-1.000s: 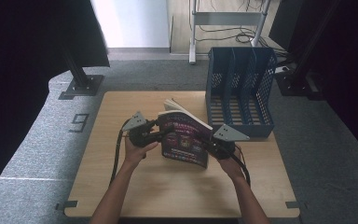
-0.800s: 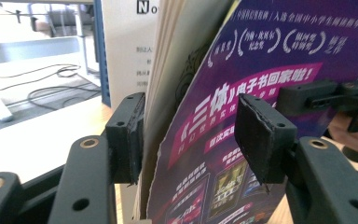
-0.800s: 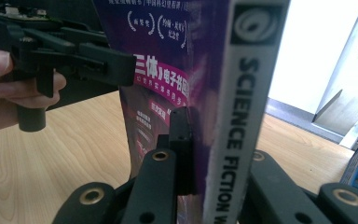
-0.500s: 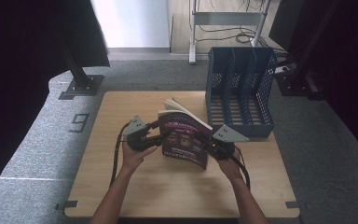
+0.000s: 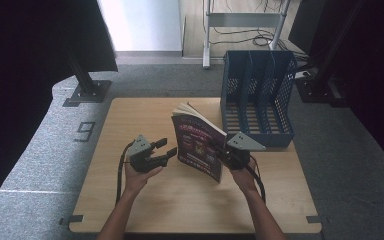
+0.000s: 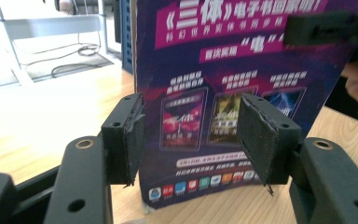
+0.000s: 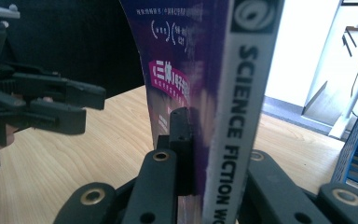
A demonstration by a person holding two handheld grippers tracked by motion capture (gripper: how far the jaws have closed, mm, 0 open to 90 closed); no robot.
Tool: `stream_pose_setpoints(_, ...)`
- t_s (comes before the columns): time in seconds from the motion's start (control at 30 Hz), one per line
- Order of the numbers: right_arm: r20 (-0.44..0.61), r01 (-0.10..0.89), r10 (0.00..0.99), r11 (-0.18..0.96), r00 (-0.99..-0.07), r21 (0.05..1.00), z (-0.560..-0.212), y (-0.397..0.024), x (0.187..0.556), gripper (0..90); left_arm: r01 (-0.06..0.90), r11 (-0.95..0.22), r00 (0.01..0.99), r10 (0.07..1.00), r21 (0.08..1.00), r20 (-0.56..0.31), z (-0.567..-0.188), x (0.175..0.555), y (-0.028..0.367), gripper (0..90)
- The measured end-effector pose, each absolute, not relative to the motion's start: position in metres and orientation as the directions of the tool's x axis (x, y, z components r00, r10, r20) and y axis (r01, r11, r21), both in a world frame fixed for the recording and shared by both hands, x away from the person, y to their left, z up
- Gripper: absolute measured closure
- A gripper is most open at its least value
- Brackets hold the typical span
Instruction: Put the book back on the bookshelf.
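— Right claw (image 5: 223, 150)? Pinching the magazine (image 5: 197, 142) by its spine, upright on the tabletop (image 5: 130, 200) just left of the blue rack (image 5: 257, 95), likely for filing.
— Left claw (image 5: 162, 152)? Spread, jaws just opened, apart from the magazine.

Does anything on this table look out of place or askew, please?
Yes. The magazine stands upright on its lower edge and leans; the right claw clamps its spine. Its pages fan open at the top. The left claw is open beside it, apart. The blue file rack looks normal.
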State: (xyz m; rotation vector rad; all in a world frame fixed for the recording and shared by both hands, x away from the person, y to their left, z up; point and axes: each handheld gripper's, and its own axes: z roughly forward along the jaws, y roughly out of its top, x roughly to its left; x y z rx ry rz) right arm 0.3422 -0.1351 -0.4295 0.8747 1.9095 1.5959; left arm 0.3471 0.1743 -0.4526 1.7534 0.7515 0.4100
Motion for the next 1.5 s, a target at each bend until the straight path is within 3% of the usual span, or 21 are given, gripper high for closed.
stream_pose_setpoints(0.77, 0.019, 0.123, 0.771, 0.078, -0.637, 0.989, -0.417, -0.12, 0.34, 81.7, 0.29, -0.132, 0.734, 0.666, 0.948, -0.131, -0.45, 0.339, 0.185, 42.1)
stream_pose_setpoints(1.03, 0.062, 0.125, 0.786, 0.019, -0.616, 0.992, -0.41, -0.13, 0.341, 81.7, 0.294, -0.135, 0.736, 0.663, 0.946, -0.134, -0.45, 0.339, 0.184, 42.1)
stream_pose_setpoints(1.5, 0.05, 0.078, 0.8, -0.004, -0.598, 0.997, -0.392, -0.141, 0.337, 81.7, 0.299, -0.136, 0.742, 0.656, 0.945, -0.14, -0.452, 0.339, 0.184, 42.2)
